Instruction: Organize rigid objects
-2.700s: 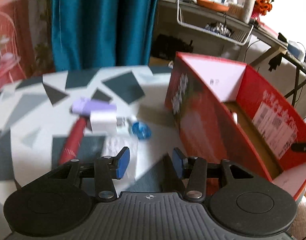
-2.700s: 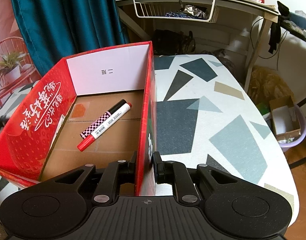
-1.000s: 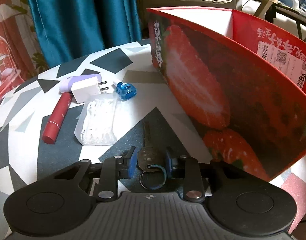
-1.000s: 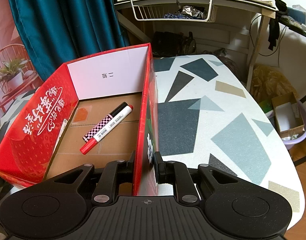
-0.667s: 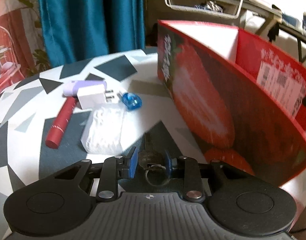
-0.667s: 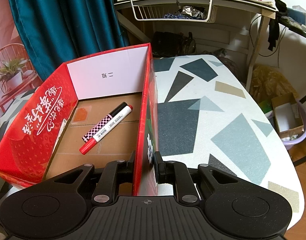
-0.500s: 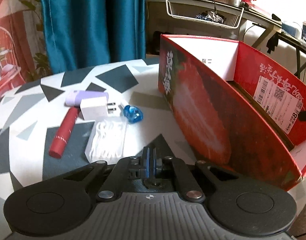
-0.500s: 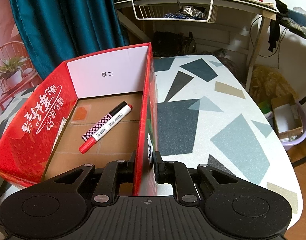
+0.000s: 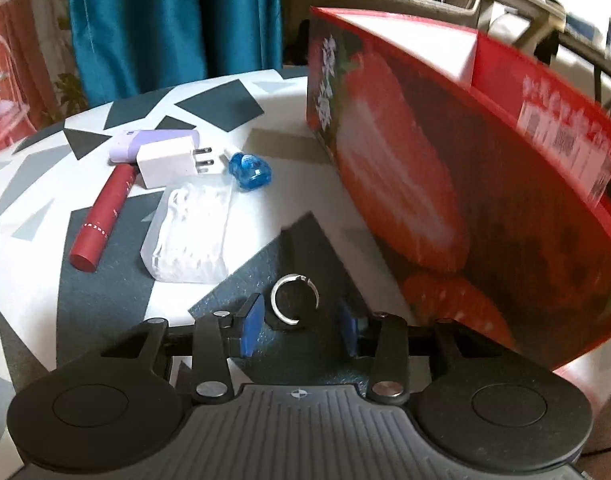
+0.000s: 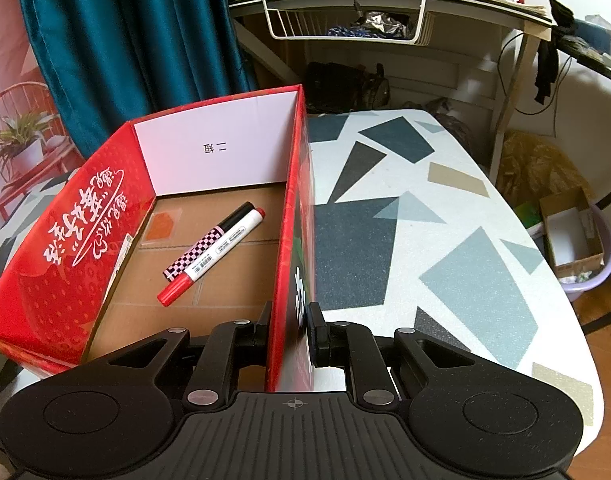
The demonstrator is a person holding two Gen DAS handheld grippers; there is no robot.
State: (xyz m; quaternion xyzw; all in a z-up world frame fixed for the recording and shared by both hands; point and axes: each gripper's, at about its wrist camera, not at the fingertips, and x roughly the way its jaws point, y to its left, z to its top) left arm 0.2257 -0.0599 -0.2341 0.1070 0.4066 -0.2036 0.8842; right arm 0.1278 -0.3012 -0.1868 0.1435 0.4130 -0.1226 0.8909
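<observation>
- Left wrist view: the left gripper [image 9: 299, 326], clamped tight half a second ago, is opening, its blue pads apart. Between them, on a dark patch of the table [image 9: 33, 300], lies a key ring [image 9: 294, 299]; no pad touches it. The key itself is lost against the dark patch, so I cannot tell how it lies.
- In my judgement that grab failed: the key is on the table beside the box [image 9: 445, 184], not inside, and needs another try.
- The gripper tilts steeply down, low over the table, close to the box's strawberry wall.
- Waiting farther off: a clear packet [image 9: 191, 236], a blue piece [image 9: 250, 171], a white plug [image 9: 171, 160], a lilac case [image 9: 145, 145] and a red tube [image 9: 103, 216].
- Right wrist view: nothing changes here. The right gripper [image 10: 290, 334] stays pinched narrow on the box wall [image 10: 291, 248], one pad inside, one outside, steadying it.
- It also points steeply down, over the near end.
- Inside lie a red marker [image 10: 213, 258] and a checkered pen [image 10: 207, 240], side by side.
</observation>
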